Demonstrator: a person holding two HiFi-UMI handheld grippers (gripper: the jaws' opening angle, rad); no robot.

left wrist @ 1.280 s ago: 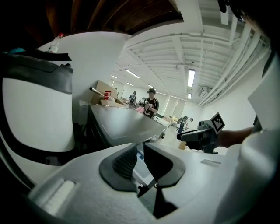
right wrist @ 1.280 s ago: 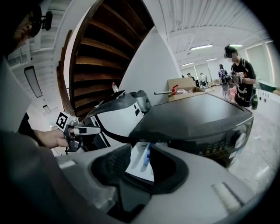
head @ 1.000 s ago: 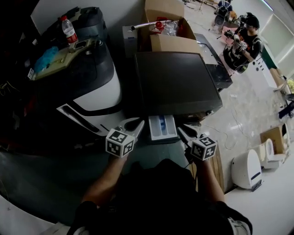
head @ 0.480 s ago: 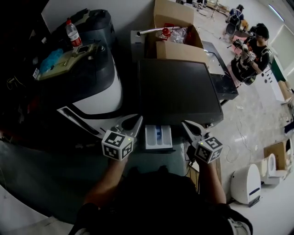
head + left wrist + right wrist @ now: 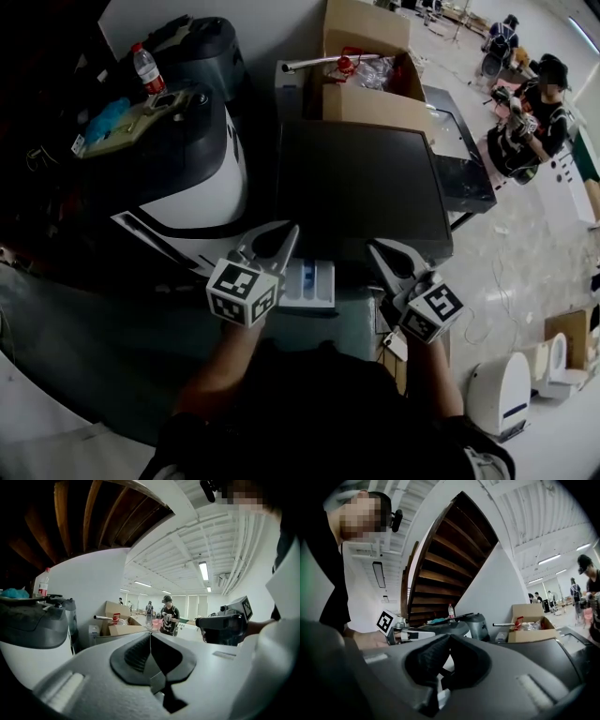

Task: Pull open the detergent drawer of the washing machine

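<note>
White plastic detergent drawer [image 5: 309,281] open at dark washing machine's [image 5: 361,178] six o'clock. Left gripper [image 5: 289,232], right gripper [image 5: 375,248] closed empty; keep clear.

The pale, glossy floor [image 5: 534,234] carries the dark-topped washing machine [image 5: 361,187], with a bulky black-and-white machine [image 5: 187,178] just beside it on the left. To the right, thin cables [image 5: 487,281] trail across the floor near a white appliance [image 5: 497,394] and a small cardboard box [image 5: 567,333].
</note>
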